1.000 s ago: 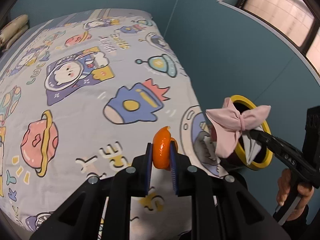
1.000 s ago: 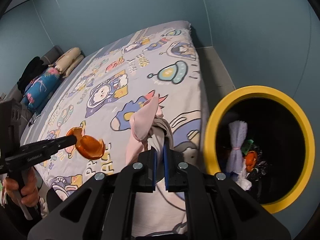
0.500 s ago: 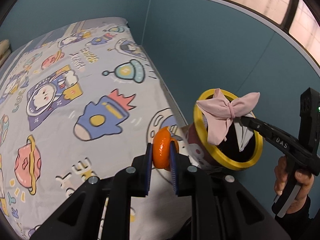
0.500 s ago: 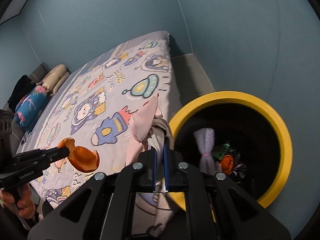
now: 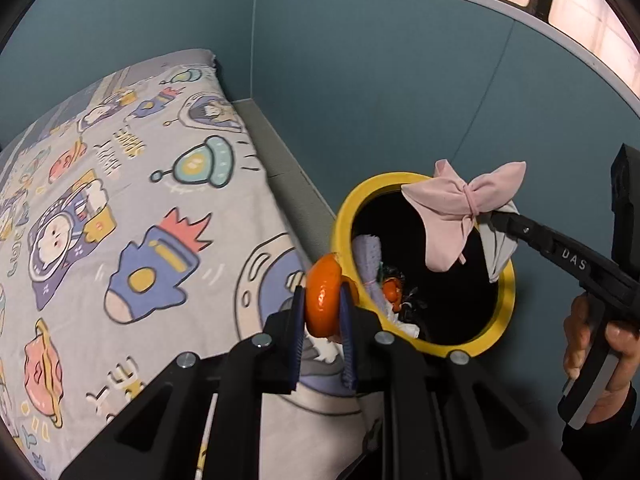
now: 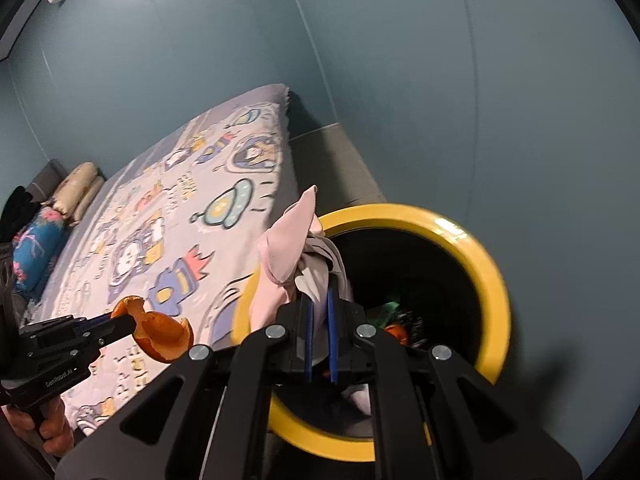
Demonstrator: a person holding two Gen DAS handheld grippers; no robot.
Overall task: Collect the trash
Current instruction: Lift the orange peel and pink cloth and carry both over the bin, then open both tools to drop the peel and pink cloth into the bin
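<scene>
Nearest the left wrist camera, the left gripper (image 5: 322, 322) is clenched on a piece of orange peel (image 5: 322, 300), the pads pressing its two flanks. The peel stands up between the jaws, long axis roughly vertical, and sits at the bed's edge, just short of the near-left rim of the yellow bin (image 5: 343, 216). Seen from the right wrist camera, the peel (image 6: 162, 330) is a cupped shell, hollow side up, still over the printed bedsheet (image 6: 168, 216) and beside the bin (image 6: 472, 248) rather than above it.

Further out, the right gripper (image 6: 319, 322) is closed on a pink and grey cloth bundle (image 6: 286, 256). In the left view that bundle (image 5: 460, 212) hangs directly over the dark opening, tied at the middle, its wings spread sideways across the mouth.

Judgement: the right hand is the nearer to a drop; its load needs only releasing. The left must carry its peel rightward past the rim first.

Inside the bin lie earlier discards: a pale cloth roll (image 5: 366, 256) and an orange scrap (image 5: 390, 290). Beyond, blue wall only.
</scene>
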